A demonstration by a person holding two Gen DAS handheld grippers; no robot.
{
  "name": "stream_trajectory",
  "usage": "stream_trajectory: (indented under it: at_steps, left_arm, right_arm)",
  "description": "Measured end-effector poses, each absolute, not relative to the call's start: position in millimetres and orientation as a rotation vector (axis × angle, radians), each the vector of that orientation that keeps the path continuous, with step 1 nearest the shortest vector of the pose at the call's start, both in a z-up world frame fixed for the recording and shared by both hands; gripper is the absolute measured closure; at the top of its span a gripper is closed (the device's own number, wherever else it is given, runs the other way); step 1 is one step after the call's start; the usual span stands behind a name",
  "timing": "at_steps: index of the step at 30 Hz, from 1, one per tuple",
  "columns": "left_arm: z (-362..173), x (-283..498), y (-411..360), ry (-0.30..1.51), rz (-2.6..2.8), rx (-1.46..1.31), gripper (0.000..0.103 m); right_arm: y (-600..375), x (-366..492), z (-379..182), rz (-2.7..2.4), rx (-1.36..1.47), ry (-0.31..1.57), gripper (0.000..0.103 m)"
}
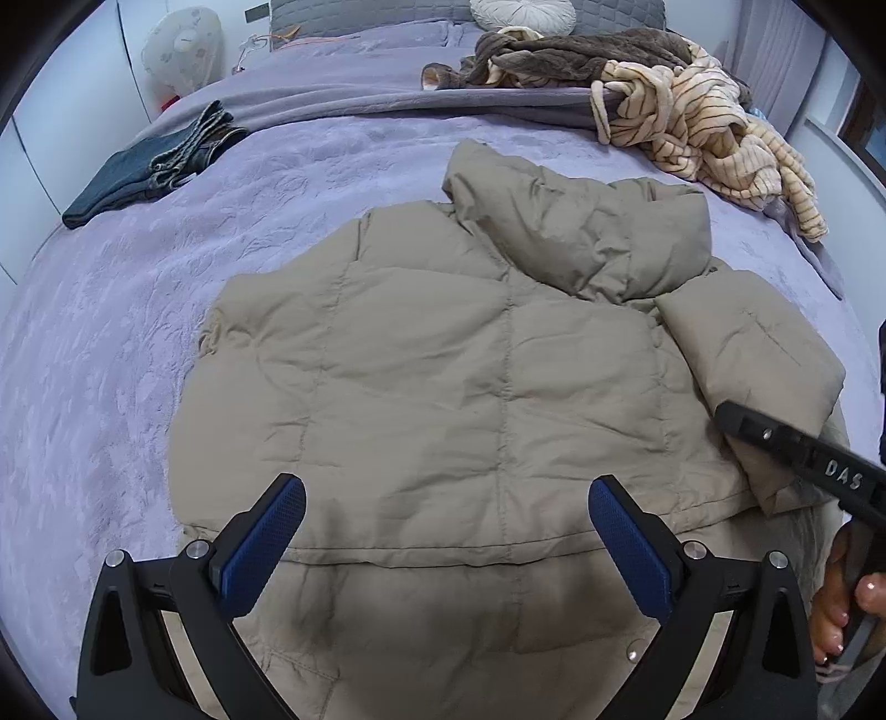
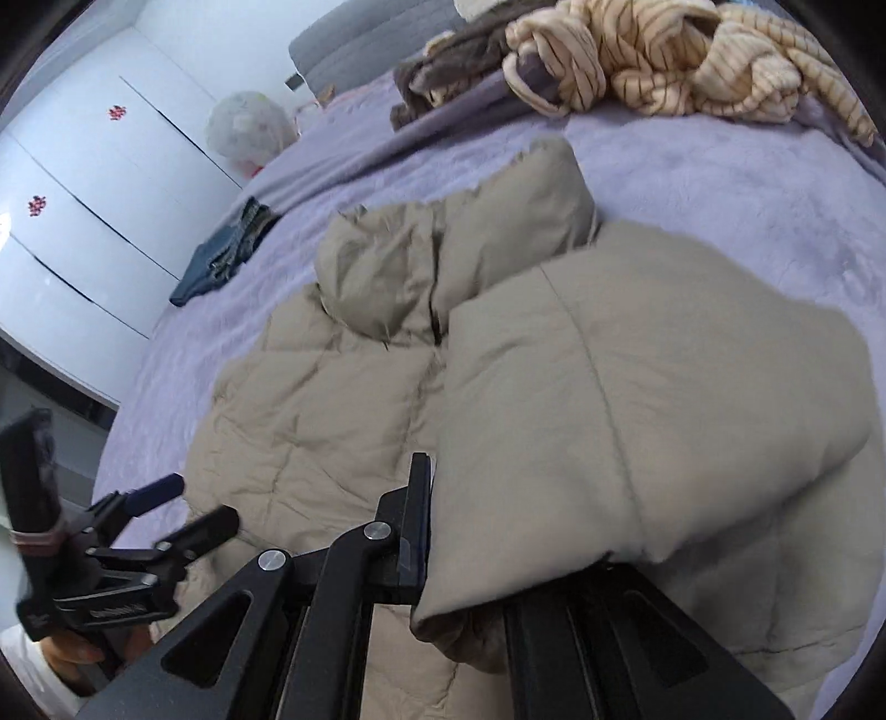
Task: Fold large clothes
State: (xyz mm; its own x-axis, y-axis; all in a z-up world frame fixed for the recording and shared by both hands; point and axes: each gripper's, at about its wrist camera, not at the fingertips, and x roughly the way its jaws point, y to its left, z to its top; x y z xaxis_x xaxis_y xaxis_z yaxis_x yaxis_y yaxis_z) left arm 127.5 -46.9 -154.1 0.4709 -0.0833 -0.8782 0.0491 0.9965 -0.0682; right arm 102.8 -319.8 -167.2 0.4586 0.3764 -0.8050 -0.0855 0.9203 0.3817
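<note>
Bed (image 1: pixel 166 332) with lilac textured cover. On it: beige puffer jacket (image 1: pixel 443 360) spread flat, folded jeans (image 1: pixel 144 171) at left, striped cream garment (image 1: pixel 698 127) and brown fleece (image 1: pixel 565 55) heaped near pillows (image 1: pixel 387 11).

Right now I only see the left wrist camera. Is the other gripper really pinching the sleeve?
Observer: Yes. The right gripper is shut on the sleeve near its cuff.
Operator: Can you see both its fingers?
Observer: Only one. The sleeve drapes over the other and hides it.
Operator: Is anything funny on the wardrobe?
Observer: Two little red stickers sit on its white doors.
</note>
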Motion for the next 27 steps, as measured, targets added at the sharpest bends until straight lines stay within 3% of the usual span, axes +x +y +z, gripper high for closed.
stream_trajectory:
  at_steps: [5, 8, 9, 10, 12, 13, 19, 20, 21, 23, 27]
  left_arm:
    - [-167.9, 137.2, -44.2, 1.106, -0.092, -0.11, 0.001]
    - [-172.4, 143.1, -53.6, 1.12, -0.128, -0.146, 0.001]
    - [-171.7, 144.8, -57.5, 1.117, -0.143, -0.147, 0.001]
    - [-169.9, 146.5, -61.0, 1.111, -0.161, -0.147, 0.001]
    - [-165.7, 150.8, -65.9, 1.096, -0.195, -0.152, 0.001]
    - [-164.1, 153.6, -67.4, 1.091, -0.209, -0.156, 0.001]
    - [-161.0, 168.5, -58.2, 1.077, -0.277, -0.264, 0.001]
    - [-161.3, 169.9, -54.0, 1.075, -0.29, -0.288, 0.001]
    - [-162.0, 170.9, -49.7, 1.077, -0.307, -0.314, 0.001]
    - [-163.7, 172.7, -39.0, 1.084, -0.35, -0.374, 0.001]
    - [-172.9, 176.1, -14.6, 1.111, -0.383, -0.474, 0.001]
  right_arm:
    - [-334.9, 108.3, -187.5, 0.228, 0.401, 1.115, 0.096]
    - [-337.4, 107.1, -178.7, 0.196, 0.431, 1.152, 0.089]
    - [-341.5, 103.1, -171.9, 0.194, 0.453, 1.157, 0.077]
    - [-346.0, 96.5, -164.1, 0.202, 0.49, 1.137, 0.054]
    - [-363.8, 75.6, -145.4, 0.196, 0.589, 1.047, 0.022]
    - [-374.5, 68.4, -139.9, 0.181, 0.637, 1.016, 0.022]
    - [-435.7, 68.9, -152.6, 0.061, 0.97, 0.938, 0.026]
    - [-440.9, 71.6, -154.7, 0.055, 1.017, 0.915, 0.031]
    - [-442.5, 75.1, -154.7, 0.047, 1.039, 0.903, 0.057]
    - [-437.1, 84.5, -148.9, 0.053, 1.013, 0.888, 0.097]
    - [-372.2, 102.0, -101.8, 0.144, 0.619, 0.861, 0.097]
